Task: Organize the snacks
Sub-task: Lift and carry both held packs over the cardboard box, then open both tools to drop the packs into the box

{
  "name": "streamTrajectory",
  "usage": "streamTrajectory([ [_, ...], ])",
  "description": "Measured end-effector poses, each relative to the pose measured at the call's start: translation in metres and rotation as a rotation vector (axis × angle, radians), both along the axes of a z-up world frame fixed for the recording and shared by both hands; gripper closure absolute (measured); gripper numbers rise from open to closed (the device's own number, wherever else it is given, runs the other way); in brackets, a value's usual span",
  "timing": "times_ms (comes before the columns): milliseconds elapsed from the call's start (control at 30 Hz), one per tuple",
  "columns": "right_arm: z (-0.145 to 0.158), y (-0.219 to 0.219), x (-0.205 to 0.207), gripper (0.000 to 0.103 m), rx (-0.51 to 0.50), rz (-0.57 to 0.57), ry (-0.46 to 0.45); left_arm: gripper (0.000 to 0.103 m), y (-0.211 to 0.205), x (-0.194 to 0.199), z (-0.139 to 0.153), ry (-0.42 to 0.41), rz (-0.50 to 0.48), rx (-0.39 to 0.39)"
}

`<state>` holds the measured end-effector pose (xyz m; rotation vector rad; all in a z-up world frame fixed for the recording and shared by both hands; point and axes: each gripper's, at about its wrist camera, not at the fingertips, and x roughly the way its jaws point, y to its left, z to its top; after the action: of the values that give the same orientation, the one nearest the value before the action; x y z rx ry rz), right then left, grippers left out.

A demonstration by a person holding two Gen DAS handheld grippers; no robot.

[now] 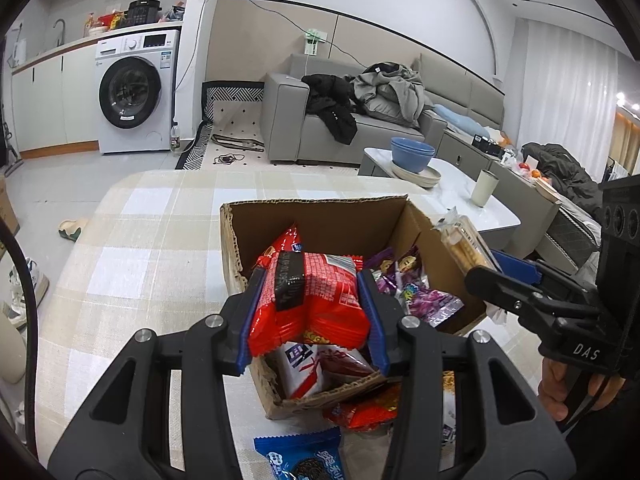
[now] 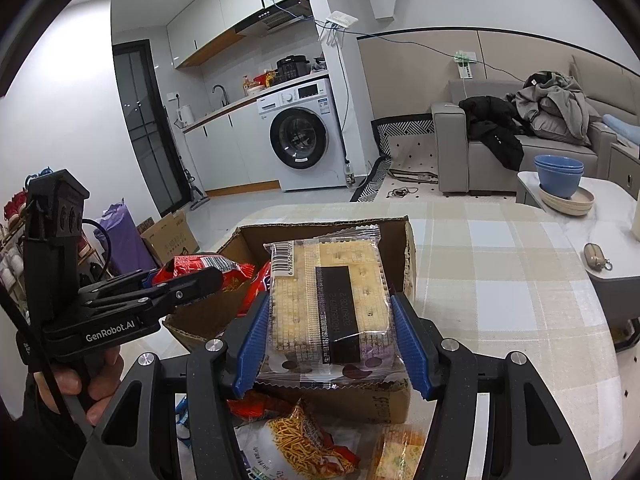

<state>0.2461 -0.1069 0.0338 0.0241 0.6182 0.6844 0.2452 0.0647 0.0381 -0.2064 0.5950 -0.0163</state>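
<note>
A cardboard box (image 1: pixel 320 216) stands on the checked tablecloth and holds purple packets (image 1: pixel 416 292) and a white and red packet (image 1: pixel 304 368). My left gripper (image 1: pixel 312 312) is shut on a red snack packet (image 1: pixel 316 300) and holds it over the box. My right gripper (image 2: pixel 328 328) is shut on a clear cracker packet (image 2: pixel 328 300), held above the near edge of the box (image 2: pixel 408 240). The right gripper also shows in the left wrist view (image 1: pixel 484 268), at the box's right side, and the left gripper shows in the right wrist view (image 2: pixel 192 280) with the red packet (image 2: pixel 200 268).
Loose snacks lie in front of the box: a blue cookie packet (image 1: pixel 304 460), a red packet (image 1: pixel 368 408) and a noodle-snack bag (image 2: pixel 308 444). A side table (image 1: pixel 460 184) carries blue bowls (image 1: pixel 412 154), plates and a cup (image 1: pixel 485 187). A small pouch (image 2: pixel 595 255) lies to the right.
</note>
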Motion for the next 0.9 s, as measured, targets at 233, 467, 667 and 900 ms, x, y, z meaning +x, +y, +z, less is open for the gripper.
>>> streamTrajectory([
  [233,-0.008,0.011,0.008,0.043,-0.024,0.009,0.014,0.062,-0.001,0.015,-0.013,0.007,0.001,0.026],
  [467,-0.014,0.022,0.006,0.043,-0.072,0.027,-0.005,0.062,-0.016,0.021,-0.021,0.005,-0.02,0.115],
  [667,-0.009,0.021,0.002,0.032,-0.086,0.038,-0.003,0.061,-0.014,0.02,-0.02,0.021,-0.039,0.097],
  [900,0.007,0.007,-0.017,0.003,-0.109,0.037,-0.09,0.03,-0.001,0.004,-0.009,0.019,-0.089,-0.003],
])
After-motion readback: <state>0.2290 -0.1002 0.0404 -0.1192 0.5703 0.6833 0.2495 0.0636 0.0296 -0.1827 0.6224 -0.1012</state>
